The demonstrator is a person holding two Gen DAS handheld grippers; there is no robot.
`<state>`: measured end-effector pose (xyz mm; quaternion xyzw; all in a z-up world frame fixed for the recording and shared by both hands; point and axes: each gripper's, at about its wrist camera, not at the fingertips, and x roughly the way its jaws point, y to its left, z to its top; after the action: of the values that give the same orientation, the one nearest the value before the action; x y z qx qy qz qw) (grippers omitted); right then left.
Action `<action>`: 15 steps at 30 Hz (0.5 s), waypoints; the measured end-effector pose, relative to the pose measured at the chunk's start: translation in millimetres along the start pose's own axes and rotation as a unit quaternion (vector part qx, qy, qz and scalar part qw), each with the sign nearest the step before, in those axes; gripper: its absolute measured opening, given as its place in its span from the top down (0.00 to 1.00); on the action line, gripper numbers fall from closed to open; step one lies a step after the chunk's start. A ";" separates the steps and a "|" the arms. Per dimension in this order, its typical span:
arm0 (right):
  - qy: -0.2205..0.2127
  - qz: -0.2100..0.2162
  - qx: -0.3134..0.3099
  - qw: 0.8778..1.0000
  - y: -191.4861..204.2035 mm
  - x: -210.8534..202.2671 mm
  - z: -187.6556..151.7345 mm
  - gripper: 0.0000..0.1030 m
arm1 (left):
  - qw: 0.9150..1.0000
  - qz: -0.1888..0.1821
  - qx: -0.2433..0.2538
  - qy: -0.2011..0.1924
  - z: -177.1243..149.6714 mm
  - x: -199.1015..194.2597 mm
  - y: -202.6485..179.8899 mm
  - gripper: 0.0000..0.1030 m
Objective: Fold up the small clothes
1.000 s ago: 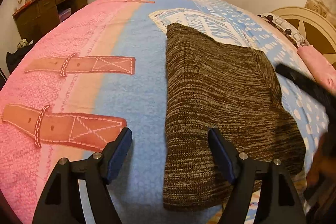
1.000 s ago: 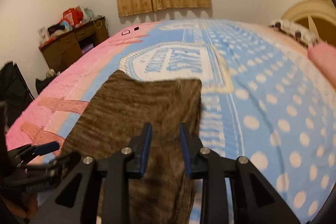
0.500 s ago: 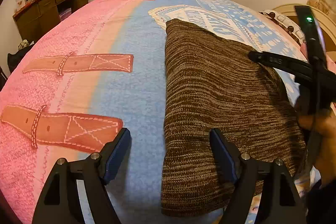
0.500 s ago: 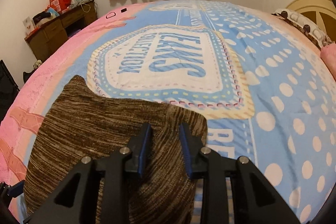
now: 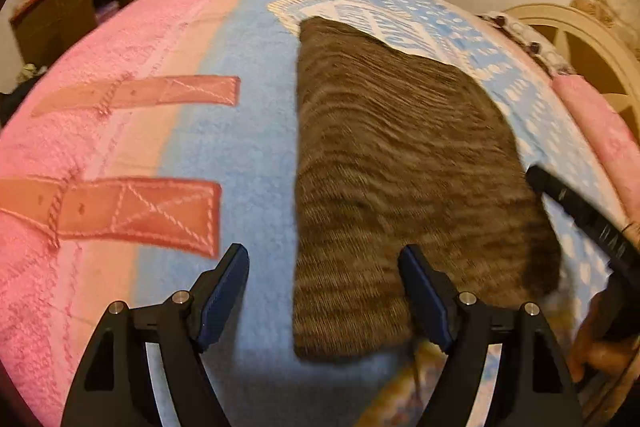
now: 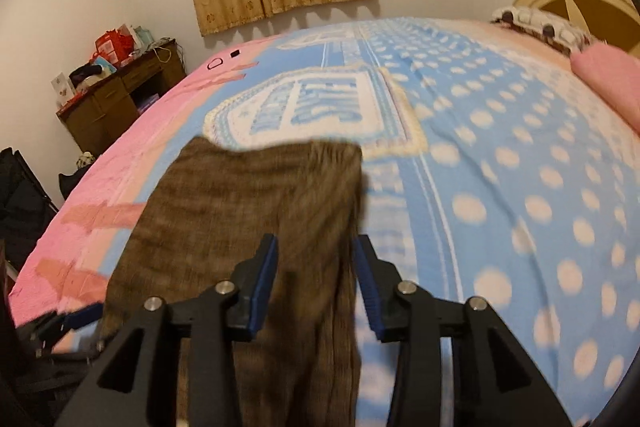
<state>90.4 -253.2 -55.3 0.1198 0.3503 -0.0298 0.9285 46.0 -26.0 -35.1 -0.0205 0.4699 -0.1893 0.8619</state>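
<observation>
A brown knitted garment [image 5: 400, 163] lies folded flat on the bed; it also shows in the right wrist view [image 6: 248, 211]. My left gripper [image 5: 324, 291] is open and empty, with its right finger over the garment's near left corner. My right gripper [image 6: 316, 283] is open over the garment's right edge, with the cloth beneath and between its blue pads and nothing held. The right gripper's black body [image 5: 580, 219] shows at the garment's right side in the left wrist view.
The bed cover [image 5: 224, 155] is pink on the left and blue with white dots on the right [image 6: 520, 187]. A wooden desk [image 6: 120, 99] with clutter stands by the far wall. A pink pillow [image 6: 608, 83] and headboard [image 5: 576, 43] lie at the right.
The right gripper's jaws have opened wider and it has pulled back from the garment's far corner along the right edge. The left gripper stays open and has shifted slightly.
</observation>
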 end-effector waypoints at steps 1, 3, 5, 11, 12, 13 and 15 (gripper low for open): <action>0.002 -0.001 0.002 1.000 -2.0 -3.3 -6.8 0.58 | 1.000 -0.011 0.001 -0.003 -2.8 -2.9 0.8 0.24; 0.005 0.001 0.012 1.000 -5.9 -14.1 -24.6 0.57 | 0.999 -0.035 -0.005 -0.009 -9.4 -9.5 4.8 0.24; 0.004 0.000 0.021 1.000 -11.1 -23.6 -37.7 0.51 | 0.999 -0.050 -0.017 -0.013 -12.1 -13.0 7.9 0.24; -0.005 0.002 0.025 1.000 -16.6 -30.0 -38.6 0.46 | 0.998 -0.054 -0.031 -0.009 -1.8 -9.7 4.4 0.24; -0.008 0.004 0.026 1.000 -16.4 -30.6 -37.3 0.46 | 0.998 -0.052 -0.025 -0.012 2.1 -9.6 2.5 0.24; -0.010 0.005 0.027 1.000 -16.5 -30.4 -35.8 0.46 | 0.999 -0.048 -0.019 -0.016 5.6 -10.1 1.4 0.24; -0.010 0.015 0.031 0.999 -18.4 -29.8 -33.5 0.45 | 0.999 -0.040 -0.014 -0.026 14.6 -10.9 1.9 0.24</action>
<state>43.9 -263.7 -63.7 0.1531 0.3378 -0.0277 0.9283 53.2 -22.5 -18.6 -0.0564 0.4484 -0.2166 0.8653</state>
